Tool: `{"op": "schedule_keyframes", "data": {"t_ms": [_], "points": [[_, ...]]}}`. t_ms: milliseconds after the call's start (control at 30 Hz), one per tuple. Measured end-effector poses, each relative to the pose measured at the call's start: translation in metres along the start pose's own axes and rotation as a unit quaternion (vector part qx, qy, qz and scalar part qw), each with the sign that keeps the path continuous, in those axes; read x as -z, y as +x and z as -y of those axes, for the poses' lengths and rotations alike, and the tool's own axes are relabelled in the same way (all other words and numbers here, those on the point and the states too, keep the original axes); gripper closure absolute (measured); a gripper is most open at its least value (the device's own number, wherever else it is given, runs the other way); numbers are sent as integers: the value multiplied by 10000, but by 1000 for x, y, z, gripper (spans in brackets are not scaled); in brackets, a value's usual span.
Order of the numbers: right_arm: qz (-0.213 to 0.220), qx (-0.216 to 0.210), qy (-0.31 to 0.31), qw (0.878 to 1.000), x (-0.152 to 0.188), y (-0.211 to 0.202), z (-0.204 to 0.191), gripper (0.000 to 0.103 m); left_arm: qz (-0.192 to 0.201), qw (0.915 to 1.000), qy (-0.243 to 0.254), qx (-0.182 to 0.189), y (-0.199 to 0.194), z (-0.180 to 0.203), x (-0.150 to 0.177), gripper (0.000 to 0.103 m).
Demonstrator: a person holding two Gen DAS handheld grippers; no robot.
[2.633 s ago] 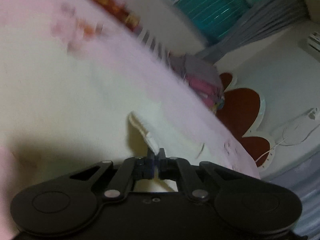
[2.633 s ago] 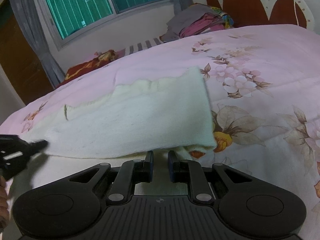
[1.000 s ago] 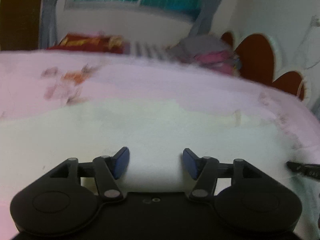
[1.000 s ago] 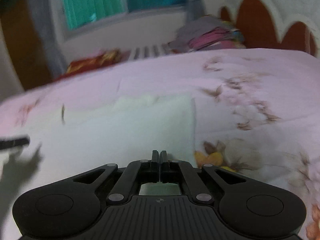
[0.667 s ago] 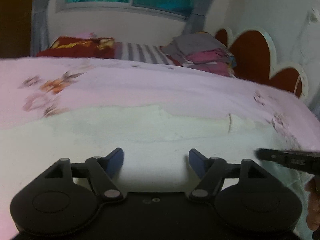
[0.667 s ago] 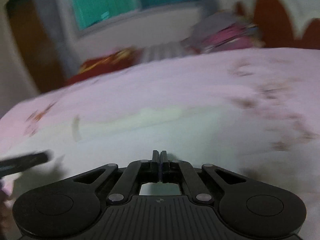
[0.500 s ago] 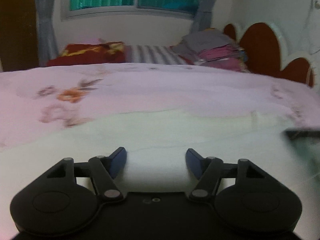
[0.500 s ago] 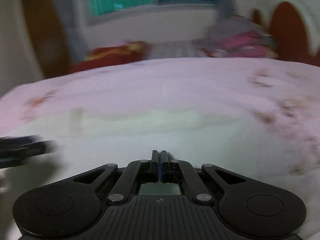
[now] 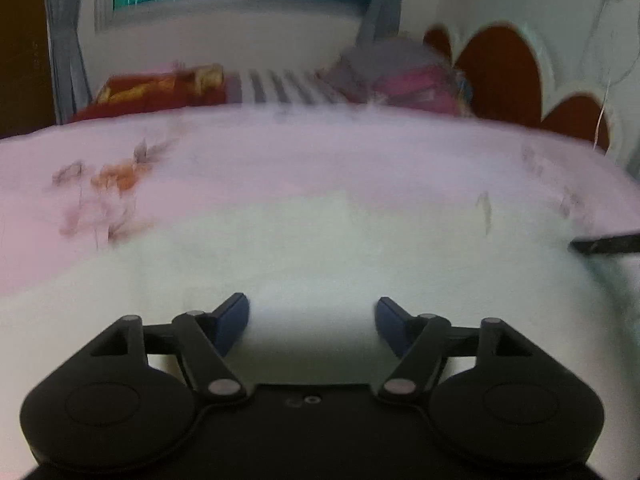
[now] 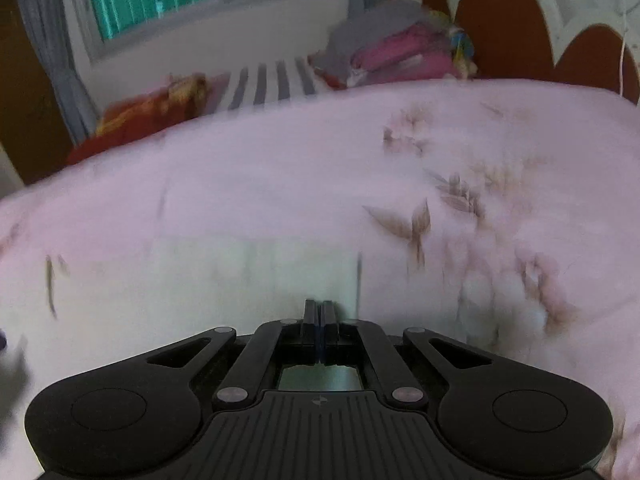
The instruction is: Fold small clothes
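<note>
A cream-white small garment (image 9: 320, 256) lies spread flat on the pink floral bedspread (image 9: 280, 152). My left gripper (image 9: 312, 316) is open and empty, its blue-padded fingers low over the garment's near part. In the right wrist view the garment (image 10: 224, 280) is blurred; my right gripper (image 10: 320, 312) has its jaws pressed together at the cloth's near right edge. Whether cloth is pinched between them cannot be seen. The right gripper's tip shows at the right edge of the left wrist view (image 9: 604, 244).
A pile of folded pink and grey clothes (image 10: 396, 52) sits at the far side of the bed by the red scalloped headboard (image 10: 512, 24). A red patterned pillow (image 9: 160, 88) and a striped one lie under the window.
The left gripper has let go of the garment's corner and opened wide over the flat cloth. The right gripper has closed fully and swung its view from left back toward the garment's right edge.
</note>
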State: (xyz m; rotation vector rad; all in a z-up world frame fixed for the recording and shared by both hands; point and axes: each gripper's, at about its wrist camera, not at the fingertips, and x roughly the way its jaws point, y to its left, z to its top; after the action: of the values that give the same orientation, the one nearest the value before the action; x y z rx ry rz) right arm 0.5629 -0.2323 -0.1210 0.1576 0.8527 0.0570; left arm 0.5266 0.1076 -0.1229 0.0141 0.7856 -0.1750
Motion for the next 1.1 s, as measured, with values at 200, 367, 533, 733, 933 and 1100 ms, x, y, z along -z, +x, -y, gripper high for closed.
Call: {"op": "schedule_keyframes", "data": {"t_ms": [200, 367, 533, 733, 933, 1100], "points": [[168, -107, -186, 9996, 24, -53, -5, 103, 227, 9997, -40, 105, -30, 11, 10, 29], [-34, 75, -268, 9996, 53, -56, -8, 103, 27, 9999, -130, -20, -29, 10, 18, 32], [268, -10, -427, 9987, 59, -84, -21, 103, -78, 9993, -365, 64, -24, 7, 26, 25], [51, 33, -221, 9997, 63, -80, -23, 103, 142, 9992, -364, -87, -51, 1, 33, 8], [412, 173, -37, 9990, 78, -112, -29, 103, 303, 9916, -1133, -543, -96, -55, 67, 8], [567, 101, -59, 9983, 95, -121, -40, 42, 535, 9709, -2136, -942, -142, -133, 104, 26]]}}
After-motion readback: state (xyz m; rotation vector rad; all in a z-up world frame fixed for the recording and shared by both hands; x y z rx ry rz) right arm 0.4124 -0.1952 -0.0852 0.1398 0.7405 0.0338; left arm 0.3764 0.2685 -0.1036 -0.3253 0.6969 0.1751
